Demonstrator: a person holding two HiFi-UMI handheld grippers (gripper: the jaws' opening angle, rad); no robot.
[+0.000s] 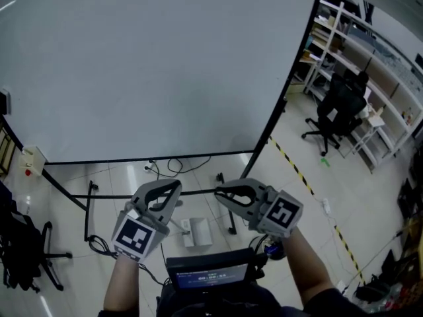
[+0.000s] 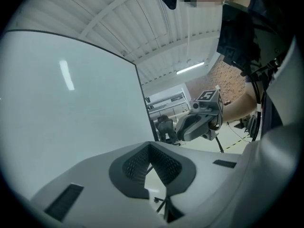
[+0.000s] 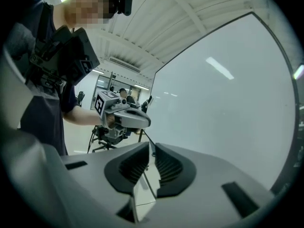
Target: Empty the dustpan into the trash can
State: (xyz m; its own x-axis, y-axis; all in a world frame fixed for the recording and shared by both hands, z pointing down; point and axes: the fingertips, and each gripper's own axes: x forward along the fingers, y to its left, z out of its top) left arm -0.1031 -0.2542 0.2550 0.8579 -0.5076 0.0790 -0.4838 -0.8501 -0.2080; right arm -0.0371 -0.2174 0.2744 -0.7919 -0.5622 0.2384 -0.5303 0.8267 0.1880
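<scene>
No dustpan and no trash can shows in any view. My left gripper [image 1: 177,185] is held level in front of me, its jaws shut tip to tip with nothing between them [image 2: 150,147]. My right gripper [image 1: 219,191] faces it from the right, its tip close to the left one's. Its jaws [image 3: 152,147] stand a narrow slit apart and hold nothing. Each gripper appears in the other's view: the right gripper [image 2: 199,120] in the left gripper view, the left gripper [image 3: 124,117] in the right gripper view.
A large white screen [image 1: 165,65] on a black frame stands just ahead, with its feet and cables [image 1: 172,167] on the floor. A small white box [image 1: 198,232] lies below the grippers. An office chair [image 1: 334,114] and shelves [image 1: 377,78] are at the right, beyond yellow-black floor tape [image 1: 297,170].
</scene>
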